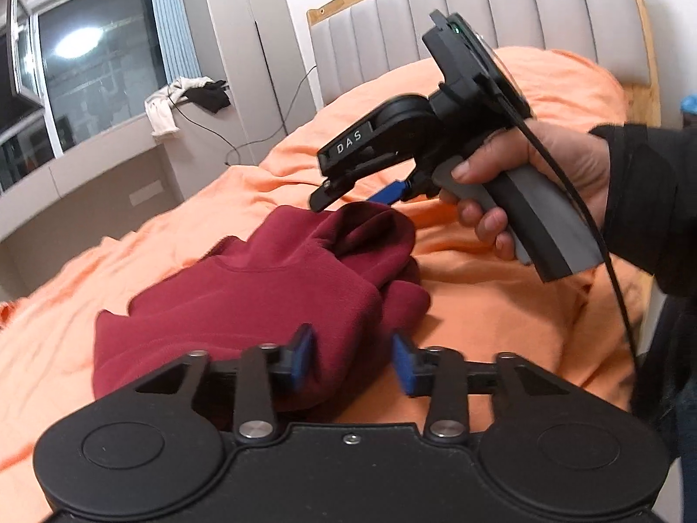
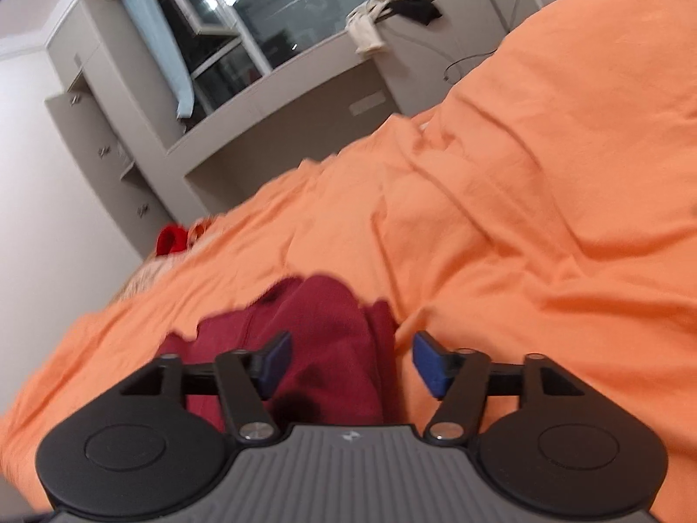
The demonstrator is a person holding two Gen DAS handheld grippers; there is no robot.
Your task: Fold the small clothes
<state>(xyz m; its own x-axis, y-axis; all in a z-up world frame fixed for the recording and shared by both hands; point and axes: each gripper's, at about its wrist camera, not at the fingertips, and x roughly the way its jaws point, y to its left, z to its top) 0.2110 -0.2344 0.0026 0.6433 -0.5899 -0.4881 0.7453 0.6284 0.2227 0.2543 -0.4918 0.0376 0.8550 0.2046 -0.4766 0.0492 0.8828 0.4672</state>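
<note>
A maroon fleece garment lies bunched on the orange bed cover. My left gripper hovers at the garment's near right edge, its blue pads apart and not pressing on the cloth below them. My right gripper, held by a person's hand, points down at the garment's far raised fold. In the right wrist view the right gripper stands wide open above the maroon garment, with nothing pinched. The orange cover fills that view.
A grey padded headboard stands behind the bed. A window with a sill holding pale and black clothes is at the left. A black cable hangs from the right gripper. A small red item lies at the bed's far edge.
</note>
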